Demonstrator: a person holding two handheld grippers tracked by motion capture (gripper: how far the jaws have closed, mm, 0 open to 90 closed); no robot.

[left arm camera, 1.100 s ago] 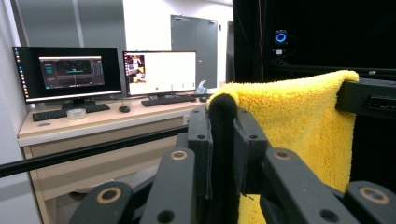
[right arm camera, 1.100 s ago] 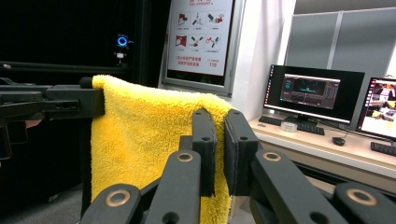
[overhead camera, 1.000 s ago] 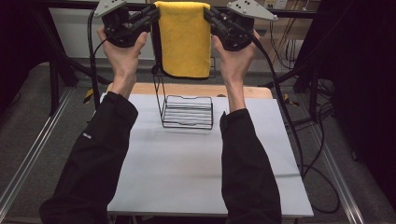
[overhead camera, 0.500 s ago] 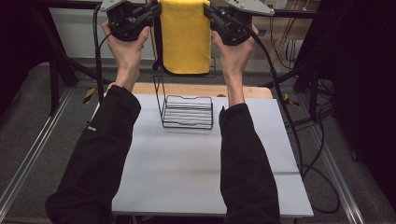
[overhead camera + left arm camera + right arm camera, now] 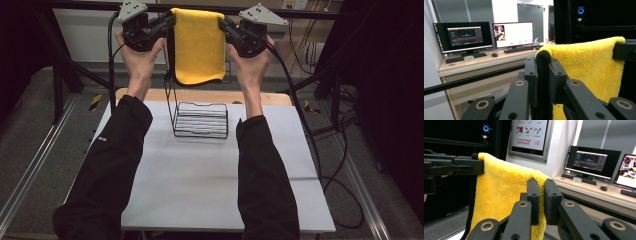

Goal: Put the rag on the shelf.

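Towel (image 5: 198, 46) hangs top centre, stretched flat — left gripper (image 5: 161, 25) and right gripper (image 5: 231, 28) each clamp one corner above the rack (image 5: 200, 120).

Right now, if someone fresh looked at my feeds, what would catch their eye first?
The bright yellow towel, held up high at the far end of the table, stretched between the left gripper and the right gripper, each clamped on a top corner. Next, the black wire rack standing on the table right under the hanging towel. In the gripper views, lit monitors on a desk behind draw the eye too.
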